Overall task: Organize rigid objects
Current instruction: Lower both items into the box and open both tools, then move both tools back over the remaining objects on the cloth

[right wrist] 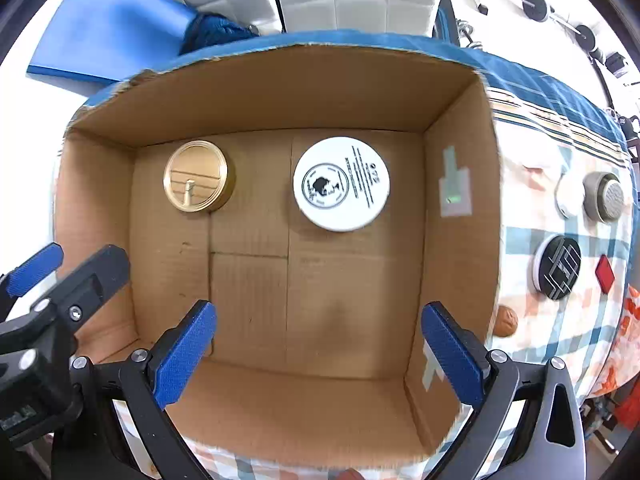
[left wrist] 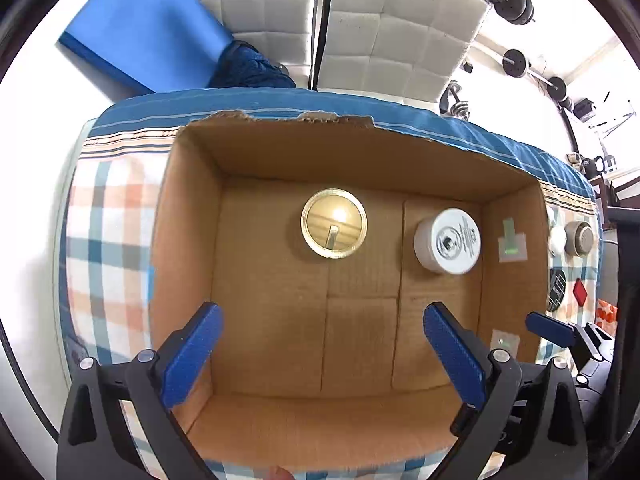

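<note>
1. Holdings, box: cardboard box (right wrist: pixel 280 92) stands open on a checked tablecloth (right wrist: pixel 560 344). Two items lie on its floor near the far wall, well apart: a gold round tin (right wrist: pixel 197 181) toward the left, a white round tin (right wrist: pixel 341 184) toward the right.

2. Holdings, outside: still on the cloth, right of the box, are a black patterned disc (right wrist: pixel 557 267), a grey mesh-topped puck (right wrist: pixel 605 197), a red diamond-shaped piece (right wrist: pixel 605 273) and a small brown nut-like object (right wrist: pixel 505 321). Judged: sorting is partly done.

3. Grippers: left gripper (left wrist: pixel 320 356) and right gripper (right wrist: pixel 320 356) both hang over the box, pointing down, blue pads spread wide, nothing between them.

4. Risk, collision: the two tools sit just beside each other; each shows at the edge of the other's view. A careless swing toward the cloth could knock them together.

5. Risk, box wall: the right wall stands between the grippers and the loose items. A low crossing could catch the rim and shove or tip the box.

6. Risk, grasp: the black disc looks flat and low. Pads closing too high would likely slip off; too low would pinch the cloth and drag neighbours.

7. Risk, crowding: the small brown object lies just beside the box wall and could be nudged under or away.

8. Risk, placement: a drop onto either tin already inside could bounce or stack badly.
</note>
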`<act>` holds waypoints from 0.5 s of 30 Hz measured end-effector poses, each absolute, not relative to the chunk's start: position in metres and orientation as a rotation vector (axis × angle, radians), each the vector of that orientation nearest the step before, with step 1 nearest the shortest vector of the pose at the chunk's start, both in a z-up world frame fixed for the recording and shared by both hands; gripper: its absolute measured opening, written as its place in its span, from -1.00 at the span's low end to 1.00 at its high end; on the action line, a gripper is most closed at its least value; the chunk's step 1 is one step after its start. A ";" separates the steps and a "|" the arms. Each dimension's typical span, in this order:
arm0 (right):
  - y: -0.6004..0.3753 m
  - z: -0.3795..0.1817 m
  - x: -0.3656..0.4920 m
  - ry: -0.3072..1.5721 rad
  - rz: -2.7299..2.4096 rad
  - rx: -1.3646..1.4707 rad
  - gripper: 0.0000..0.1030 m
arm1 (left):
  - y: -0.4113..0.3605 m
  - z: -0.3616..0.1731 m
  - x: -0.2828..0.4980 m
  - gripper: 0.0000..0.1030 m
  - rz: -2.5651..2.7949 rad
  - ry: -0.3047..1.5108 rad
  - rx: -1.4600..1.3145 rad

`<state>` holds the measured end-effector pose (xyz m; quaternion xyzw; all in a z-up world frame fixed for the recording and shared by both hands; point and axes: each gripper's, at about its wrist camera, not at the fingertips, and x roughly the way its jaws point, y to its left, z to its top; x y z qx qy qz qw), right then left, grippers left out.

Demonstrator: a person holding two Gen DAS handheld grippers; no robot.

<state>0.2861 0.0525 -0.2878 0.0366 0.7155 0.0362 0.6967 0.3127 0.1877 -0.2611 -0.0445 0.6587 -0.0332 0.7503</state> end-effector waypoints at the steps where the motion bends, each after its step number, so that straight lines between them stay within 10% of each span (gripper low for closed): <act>1: 0.052 -0.283 0.287 1.586 0.086 0.086 1.00 | 0.188 -0.256 0.306 1.00 -0.073 1.431 -0.097; 15: 0.030 -0.209 0.229 1.478 0.127 0.117 1.00 | 0.186 -0.193 0.241 1.00 -0.038 1.340 -0.074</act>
